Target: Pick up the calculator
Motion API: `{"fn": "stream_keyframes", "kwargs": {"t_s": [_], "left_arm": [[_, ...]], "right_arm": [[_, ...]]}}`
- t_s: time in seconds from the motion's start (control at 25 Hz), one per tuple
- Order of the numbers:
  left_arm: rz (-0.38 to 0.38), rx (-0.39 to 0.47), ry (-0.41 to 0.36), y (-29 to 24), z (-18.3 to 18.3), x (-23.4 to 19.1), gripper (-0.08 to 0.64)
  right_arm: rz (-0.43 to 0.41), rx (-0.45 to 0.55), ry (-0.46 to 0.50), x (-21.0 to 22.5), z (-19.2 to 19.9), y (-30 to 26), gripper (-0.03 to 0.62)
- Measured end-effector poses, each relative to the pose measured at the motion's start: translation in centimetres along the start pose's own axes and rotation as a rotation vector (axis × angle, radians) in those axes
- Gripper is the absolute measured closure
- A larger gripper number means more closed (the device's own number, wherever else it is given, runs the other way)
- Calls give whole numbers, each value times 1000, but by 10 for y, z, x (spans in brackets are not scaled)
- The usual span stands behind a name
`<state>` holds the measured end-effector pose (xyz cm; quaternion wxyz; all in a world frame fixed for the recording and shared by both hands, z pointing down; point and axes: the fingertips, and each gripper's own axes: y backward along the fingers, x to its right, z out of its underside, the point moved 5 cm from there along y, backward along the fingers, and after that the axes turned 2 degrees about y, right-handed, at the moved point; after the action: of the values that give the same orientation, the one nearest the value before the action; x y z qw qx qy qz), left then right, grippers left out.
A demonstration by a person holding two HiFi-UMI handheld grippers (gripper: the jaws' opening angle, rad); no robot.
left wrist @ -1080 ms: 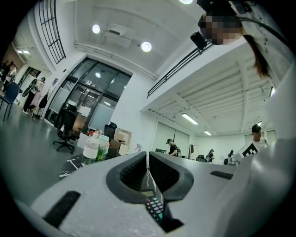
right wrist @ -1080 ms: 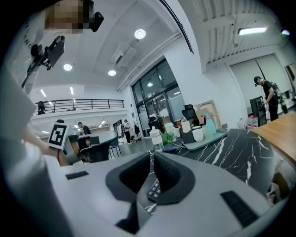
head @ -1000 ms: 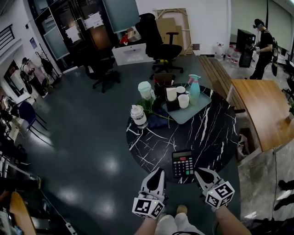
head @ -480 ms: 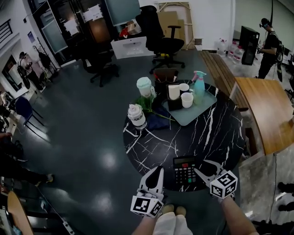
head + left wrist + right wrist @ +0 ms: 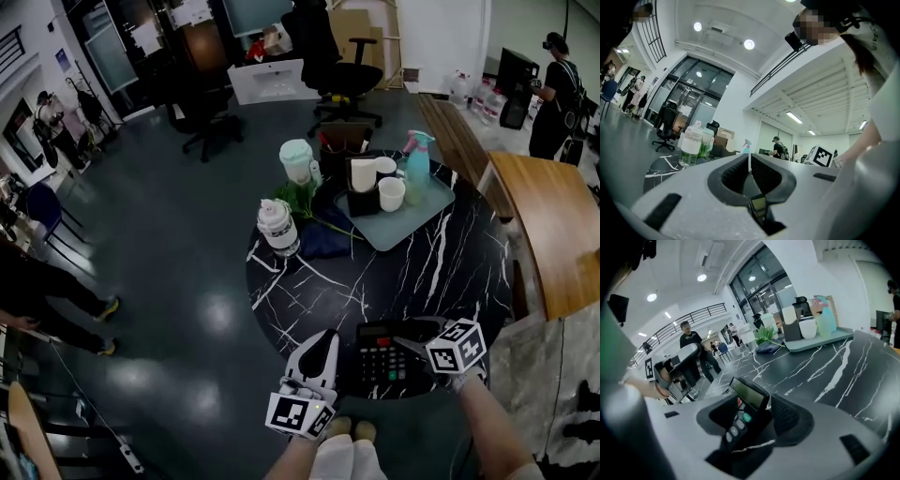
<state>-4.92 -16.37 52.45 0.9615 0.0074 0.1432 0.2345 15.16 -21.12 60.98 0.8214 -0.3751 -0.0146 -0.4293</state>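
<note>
While its jaws open, the right tool (image 5: pixel 410 339) straddles the single calculator (image 5: pixel 380 354), which lies at the round worktop's (image 5: pixel 450 272) near edge; its pads are not pressing it. A second ago this tool hung short of it, clenched. Of the two tools, the left tool (image 5: pixel 325 339) is clenched on nothing, beside the calculator. One tray (image 5: pixel 427 214) holds three white cups (image 5: pixel 391 194) and one spray bottle (image 5: pixel 417 164).

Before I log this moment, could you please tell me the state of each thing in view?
calculator: lying on the table, between the right tool's jaws, not gripped.
right tool: jaws opening around the calculator.
left tool: shut, empty.
spray bottle: upright on the tray.
white-capped bottle: upright on the table.
</note>
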Motion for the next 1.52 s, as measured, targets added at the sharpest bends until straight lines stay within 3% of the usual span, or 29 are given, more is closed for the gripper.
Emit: {"fn": "stream_keyframes", "kwargs": {"t_s": [0.4, 0.76, 0.88, 1.16, 1.52], "left_arm": [[8, 2, 21, 2, 15, -6, 551], [9, -8, 37, 4, 24, -5, 551], [7, -9, 44, 4, 25, -5, 551], [-7, -27, 63, 12, 21, -4, 551], [-9, -20, 52, 10, -2, -2, 551]], "right_arm": [[-132, -165, -81, 13, -1, -16, 393], [-217, -177, -174, 16, -4, -20, 395], [-255, -186, -182, 14, -3, -21, 460], [-357, -64, -268, 6, -8, -7, 529], [-348, 79, -366, 7, -16, 13, 540]]}}
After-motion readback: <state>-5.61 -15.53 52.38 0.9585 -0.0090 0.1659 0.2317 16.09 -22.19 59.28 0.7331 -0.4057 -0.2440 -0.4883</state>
